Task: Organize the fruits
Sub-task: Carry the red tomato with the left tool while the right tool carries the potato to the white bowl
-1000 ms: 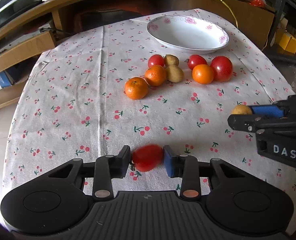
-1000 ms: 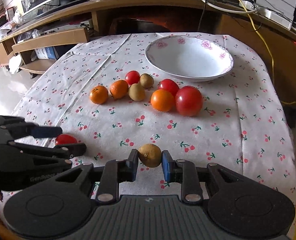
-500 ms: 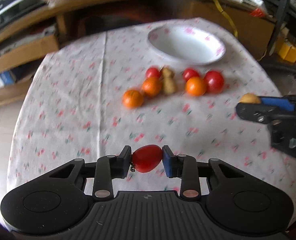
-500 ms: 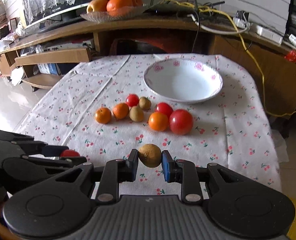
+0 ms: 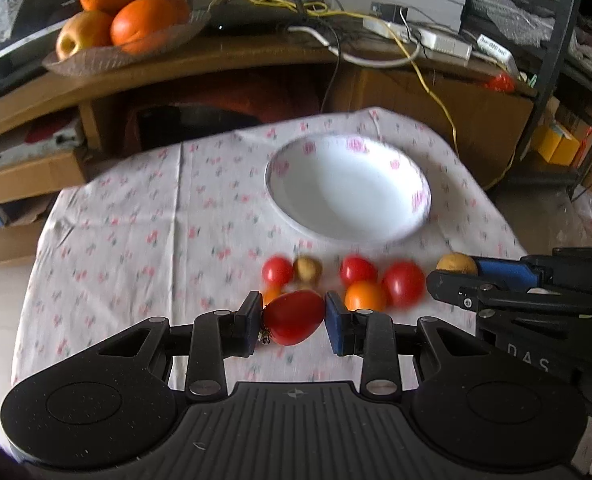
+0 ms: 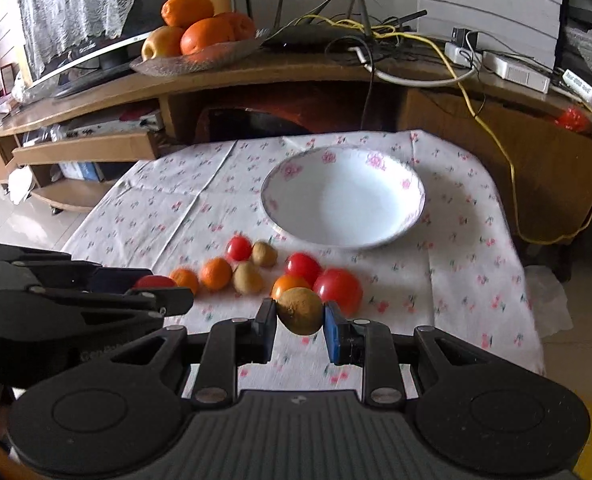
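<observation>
My left gripper (image 5: pixel 293 318) is shut on a red tomato (image 5: pixel 293 316), held above the table. My right gripper (image 6: pixel 300 312) is shut on a brown kiwi (image 6: pixel 300 310), also lifted. The right gripper also shows in the left wrist view (image 5: pixel 456 270), and the left gripper in the right wrist view (image 6: pixel 155 284). An empty white bowl (image 6: pixel 410 190) with pink flowers stands on the far side of the tablecloth (image 6: pixel 468 248). In front of it lie several tomatoes, oranges and kiwis, among them a large tomato (image 6: pixel 338 290) and an orange (image 6: pixel 215 274).
A wooden shelf (image 6: pixel 296 68) behind the table carries a glass dish of oranges (image 6: pixel 199 36), cables and power strips. The table's right edge drops to the floor (image 6: pixel 576 360). Low shelves (image 6: pixel 75 148) stand at the left.
Both grippers have risen and tilted up with their fruit and moved toward the bowl. The view now reaches the shelf behind the table.
</observation>
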A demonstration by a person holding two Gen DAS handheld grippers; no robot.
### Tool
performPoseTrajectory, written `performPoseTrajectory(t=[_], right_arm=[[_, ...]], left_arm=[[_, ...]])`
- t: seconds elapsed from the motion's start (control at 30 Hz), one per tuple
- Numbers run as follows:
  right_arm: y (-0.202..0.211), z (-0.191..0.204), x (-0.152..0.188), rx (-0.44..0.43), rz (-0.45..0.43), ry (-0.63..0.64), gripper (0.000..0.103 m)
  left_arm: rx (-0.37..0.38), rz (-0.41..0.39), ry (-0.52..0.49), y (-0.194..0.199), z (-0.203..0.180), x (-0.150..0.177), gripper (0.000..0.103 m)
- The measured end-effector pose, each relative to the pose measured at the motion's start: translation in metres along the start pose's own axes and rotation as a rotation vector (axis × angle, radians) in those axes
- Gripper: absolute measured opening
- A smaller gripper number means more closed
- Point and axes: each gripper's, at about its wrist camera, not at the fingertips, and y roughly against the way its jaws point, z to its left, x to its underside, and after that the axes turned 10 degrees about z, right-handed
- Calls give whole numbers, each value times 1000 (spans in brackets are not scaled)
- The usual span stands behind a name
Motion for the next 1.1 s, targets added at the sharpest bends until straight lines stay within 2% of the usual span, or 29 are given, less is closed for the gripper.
performPoseTrajectory(t=[0.2,0.5,0.77,1.1], right_arm=[[-17,-24,-34,23,1,-34,25],[-63,-62,-74,23,39,-91,25],[-102,-71,-91,34,59,-62,25],[-122,-74,-93,25,69,-65,25]], left_arm=[[1,-2,-24,-25,-10,-36,41],[3,31,-60,-74,-23,-72,41],[-17,50,-69,-102,-19,-80,41],[-32,43,-64,-108,-16,-84,41]])
